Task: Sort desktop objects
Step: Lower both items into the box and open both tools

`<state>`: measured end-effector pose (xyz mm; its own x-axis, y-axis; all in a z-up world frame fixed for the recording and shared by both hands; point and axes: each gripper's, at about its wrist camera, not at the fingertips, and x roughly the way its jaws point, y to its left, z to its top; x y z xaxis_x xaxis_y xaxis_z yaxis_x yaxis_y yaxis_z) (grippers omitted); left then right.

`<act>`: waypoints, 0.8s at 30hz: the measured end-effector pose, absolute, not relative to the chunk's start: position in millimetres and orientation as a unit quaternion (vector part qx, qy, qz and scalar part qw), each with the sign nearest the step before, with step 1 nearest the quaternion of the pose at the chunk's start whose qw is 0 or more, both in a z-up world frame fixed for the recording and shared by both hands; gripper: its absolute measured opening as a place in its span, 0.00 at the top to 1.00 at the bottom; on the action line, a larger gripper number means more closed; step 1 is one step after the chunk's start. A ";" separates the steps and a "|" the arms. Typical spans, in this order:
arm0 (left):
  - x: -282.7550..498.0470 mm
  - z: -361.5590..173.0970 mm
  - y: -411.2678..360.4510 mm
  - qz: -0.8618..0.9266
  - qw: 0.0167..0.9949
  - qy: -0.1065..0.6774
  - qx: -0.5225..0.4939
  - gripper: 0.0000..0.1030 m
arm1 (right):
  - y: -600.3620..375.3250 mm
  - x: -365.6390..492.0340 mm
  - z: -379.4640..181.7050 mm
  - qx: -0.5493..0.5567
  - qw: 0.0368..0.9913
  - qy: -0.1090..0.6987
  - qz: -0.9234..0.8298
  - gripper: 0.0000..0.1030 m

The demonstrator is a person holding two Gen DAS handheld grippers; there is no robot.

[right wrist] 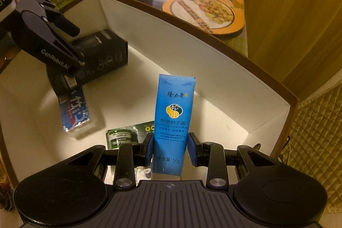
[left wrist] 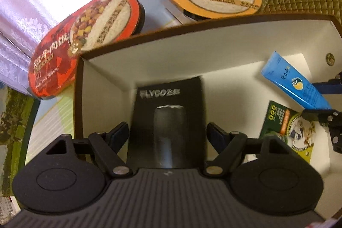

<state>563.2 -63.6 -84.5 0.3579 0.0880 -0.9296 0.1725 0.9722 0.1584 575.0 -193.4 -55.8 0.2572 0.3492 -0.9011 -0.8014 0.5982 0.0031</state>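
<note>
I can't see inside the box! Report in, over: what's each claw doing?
Left gripper open around black shaver box, inside white box. Right gripper shut on blue hand cream tube, above green packet. Nothing blocking.

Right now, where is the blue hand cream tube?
The blue hand cream tube is held between the right gripper fingers, inside the white box, above the green packet.

Blue tube (right wrist: pixel 173 119), black box (left wrist: pixel 168 119), white-lined brown carton (left wrist: pixel 213 44), red meal lid (left wrist: pixel 85 40)
</note>
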 end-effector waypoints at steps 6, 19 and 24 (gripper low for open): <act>562.5 -86.1 -63.0 -0.032 0.817 0.565 0.109 0.29 | -192.4 581.3 -60.5 -0.234 0.757 0.481 0.376 0.70; 539.3 -65.8 -57.0 -0.043 0.837 0.539 0.086 0.15 | -195.3 568.3 -41.9 -0.223 0.785 0.432 0.384 0.32; 524.7 -55.1 -59.0 -0.045 0.843 0.529 0.089 0.11 | -200.1 556.8 -30.9 -0.212 0.786 0.433 0.387 0.16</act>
